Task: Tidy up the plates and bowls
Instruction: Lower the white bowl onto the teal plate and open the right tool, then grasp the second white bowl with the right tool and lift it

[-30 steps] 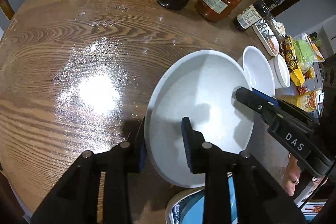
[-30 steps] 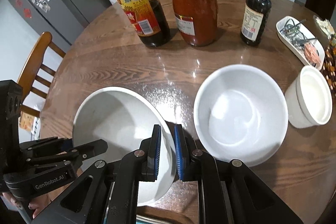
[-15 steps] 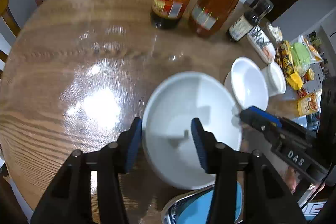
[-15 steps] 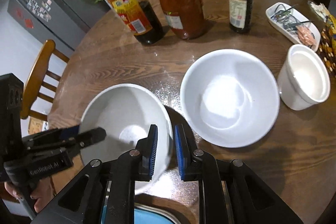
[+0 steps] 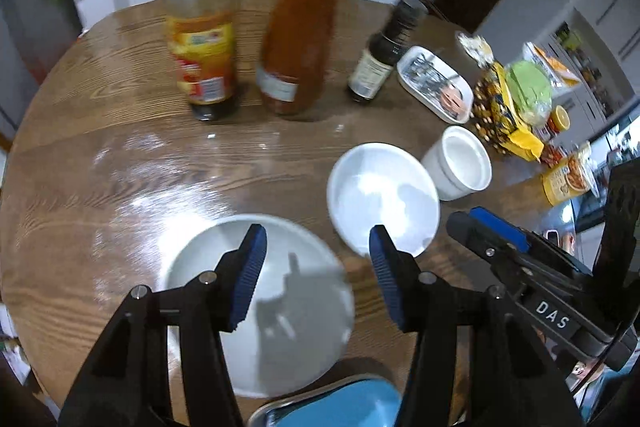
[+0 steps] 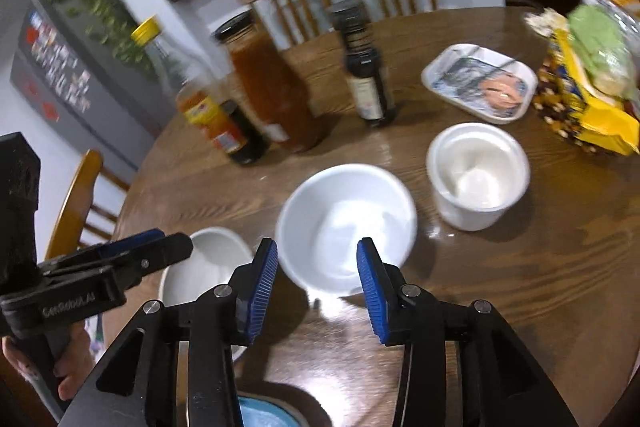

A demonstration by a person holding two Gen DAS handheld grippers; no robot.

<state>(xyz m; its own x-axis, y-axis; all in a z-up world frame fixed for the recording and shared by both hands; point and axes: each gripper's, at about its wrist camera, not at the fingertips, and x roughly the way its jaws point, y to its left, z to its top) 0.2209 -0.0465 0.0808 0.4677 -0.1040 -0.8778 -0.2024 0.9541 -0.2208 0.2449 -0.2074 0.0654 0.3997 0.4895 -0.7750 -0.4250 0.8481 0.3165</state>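
I hold two grippers over a round, glossy wooden table (image 5: 100, 155). My left gripper (image 5: 316, 275) has its jaws spread wide, holding nothing, above a large white bowl (image 5: 256, 307) at the near edge. My right gripper (image 6: 316, 271) is also spread and empty, near a medium white bowl (image 6: 346, 225) just right of the large one. A small white cup (image 6: 476, 175) sits further right. All look like smooth glazed ceramic: stiff, breakable, likely slippery. I judge the thin rim the best place to pinch. Tall bottles (image 5: 296, 47) stand at the far side.
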